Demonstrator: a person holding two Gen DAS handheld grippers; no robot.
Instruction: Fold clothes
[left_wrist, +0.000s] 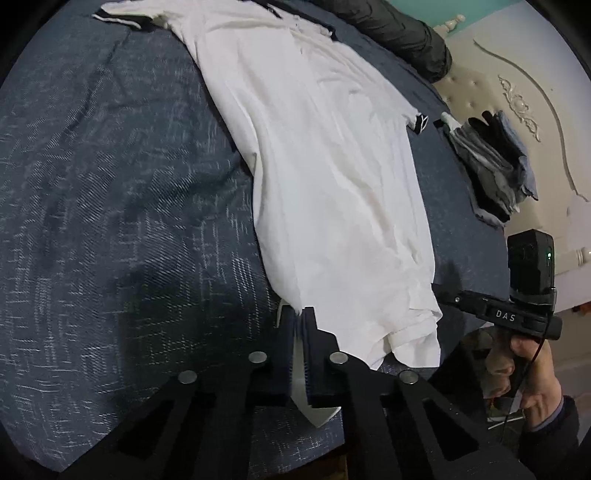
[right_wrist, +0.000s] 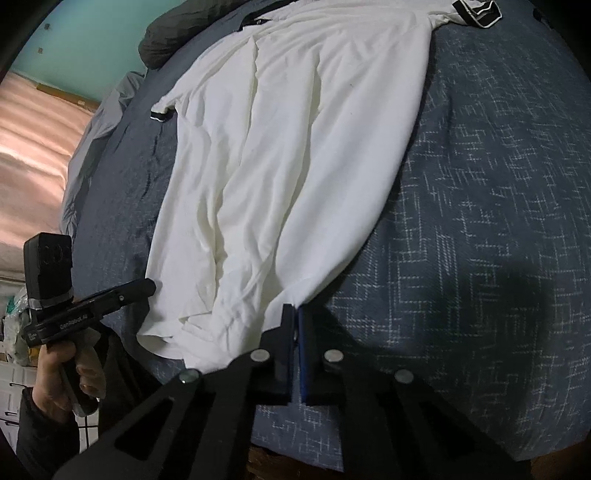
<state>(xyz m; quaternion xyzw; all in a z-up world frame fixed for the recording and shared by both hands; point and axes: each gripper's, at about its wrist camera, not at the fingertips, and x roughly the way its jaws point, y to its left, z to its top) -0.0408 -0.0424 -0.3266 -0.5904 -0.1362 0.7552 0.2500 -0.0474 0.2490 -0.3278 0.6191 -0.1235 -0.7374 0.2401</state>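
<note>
The left gripper (left_wrist: 297, 321) pinches one hem corner of the white shirt (left_wrist: 314, 155), and the right gripper (right_wrist: 294, 317) pinches the other corner. The shirt lies spread lengthwise on the blue bedcover (left_wrist: 110, 184). Beyond the shirt's sleeve sits a stack of folded clothes (left_wrist: 495, 170).

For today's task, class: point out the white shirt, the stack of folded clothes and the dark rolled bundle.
white shirt (left_wrist: 325, 177), left wrist view, middle of its body.
stack of folded clothes (left_wrist: 495, 166), left wrist view, top layers.
dark rolled bundle (left_wrist: 399, 33), left wrist view, its side.
</note>
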